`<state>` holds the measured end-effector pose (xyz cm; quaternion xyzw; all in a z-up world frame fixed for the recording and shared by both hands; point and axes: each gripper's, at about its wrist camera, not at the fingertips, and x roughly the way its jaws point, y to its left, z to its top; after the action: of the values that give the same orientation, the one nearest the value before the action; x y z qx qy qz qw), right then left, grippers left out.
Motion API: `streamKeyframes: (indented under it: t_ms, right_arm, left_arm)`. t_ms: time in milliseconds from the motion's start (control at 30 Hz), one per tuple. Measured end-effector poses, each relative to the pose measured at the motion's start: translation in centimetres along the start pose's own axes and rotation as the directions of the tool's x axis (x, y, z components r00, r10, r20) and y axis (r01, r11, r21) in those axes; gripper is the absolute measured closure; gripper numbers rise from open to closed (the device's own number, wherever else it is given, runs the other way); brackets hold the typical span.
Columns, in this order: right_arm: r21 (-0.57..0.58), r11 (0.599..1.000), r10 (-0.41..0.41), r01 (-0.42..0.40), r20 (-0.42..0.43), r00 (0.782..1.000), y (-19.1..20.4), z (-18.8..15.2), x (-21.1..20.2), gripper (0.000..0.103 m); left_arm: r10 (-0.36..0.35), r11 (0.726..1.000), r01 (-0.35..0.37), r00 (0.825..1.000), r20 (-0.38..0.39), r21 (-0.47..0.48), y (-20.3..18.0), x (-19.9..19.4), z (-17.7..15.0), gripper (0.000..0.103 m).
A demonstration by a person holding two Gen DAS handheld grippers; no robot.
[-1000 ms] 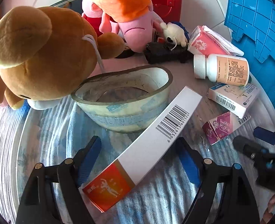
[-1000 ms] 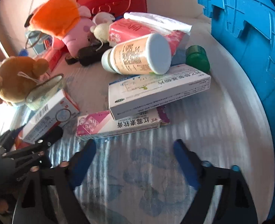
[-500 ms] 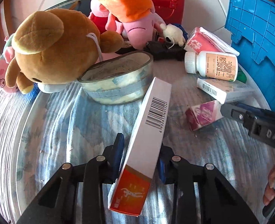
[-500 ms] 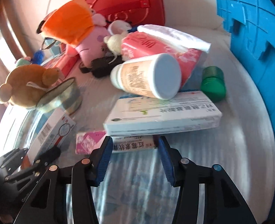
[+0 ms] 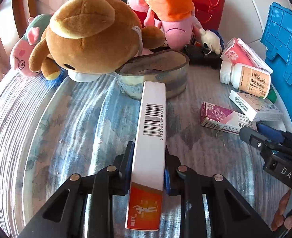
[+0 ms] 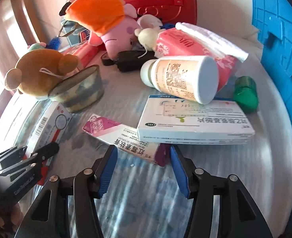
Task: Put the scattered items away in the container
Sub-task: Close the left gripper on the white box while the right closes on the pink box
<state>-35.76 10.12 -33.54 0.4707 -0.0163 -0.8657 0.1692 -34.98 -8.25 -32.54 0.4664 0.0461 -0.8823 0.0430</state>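
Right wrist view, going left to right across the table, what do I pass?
Brown bear → metal bowl → pink box → white bottle → green cap → blue container.

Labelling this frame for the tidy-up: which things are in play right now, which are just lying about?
In play: white-and-orange box clamped in left gripper; pink-and-white box between open right gripper; blue container.

Lying about: brown bear, pill bottle, grey bowl.
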Motion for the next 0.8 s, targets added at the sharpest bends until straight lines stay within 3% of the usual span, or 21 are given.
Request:
streamKeyframes:
  t_ms: [33,100,167,267,467,700,733,800]
  right_arm:
    - [-0.007,0.997,0.072,-0.072,-0.009,0.997,0.7,-0.1,-0.1,0.047]
    - [-0.040,0.968,0.248,-0.250,-0.039,0.968,2.3,-0.9,-0.5,0.050]
    - [-0.123,0.971,0.206,-0.207,-0.018,0.978,3.9,-1.3,-1.6,0.050]
    - [-0.104,0.982,0.161,-0.159,0.012,0.987,2.9,-0.2,-1.5,0.050]
    - [-0.166,0.977,0.129,-0.132,-0.033,0.991,4.6,0.9,1.2,0.050]
    - [-0.220,0.972,0.091,-0.083,0.028,0.995,5.6,0.6,2.2,0.051]
    - [-0.225,0.972,0.080,-0.072,0.026,0.996,5.7,0.5,2.2,0.053]
    - [-0.235,0.971,0.054,-0.050,0.009,0.999,5.8,0.4,1.9,0.071]
  left_arm:
    - [0.002,1.000,-0.002,1.000,0.002,-0.003,0.2,-0.1,-0.1,0.079]
    - [0.009,1.000,-0.009,1.000,0.002,-0.006,0.3,-0.1,-0.1,0.079]
    - [0.027,1.000,-0.027,1.000,0.001,-0.016,0.8,-0.4,-0.4,0.079]
    - [0.041,0.998,-0.041,0.999,-0.005,-0.045,1.7,-0.7,-0.7,0.079]
    - [0.055,0.998,-0.054,0.998,0.004,-0.044,1.9,-0.3,-0.1,0.079]
    - [0.065,0.996,-0.063,0.997,0.028,-0.064,2.3,-0.1,0.0,0.079]
    - [0.065,0.996,-0.063,0.998,0.027,-0.062,2.3,-0.2,0.0,0.079]
    - [0.062,0.996,-0.060,0.998,0.022,-0.071,2.4,-0.7,-0.4,0.080]
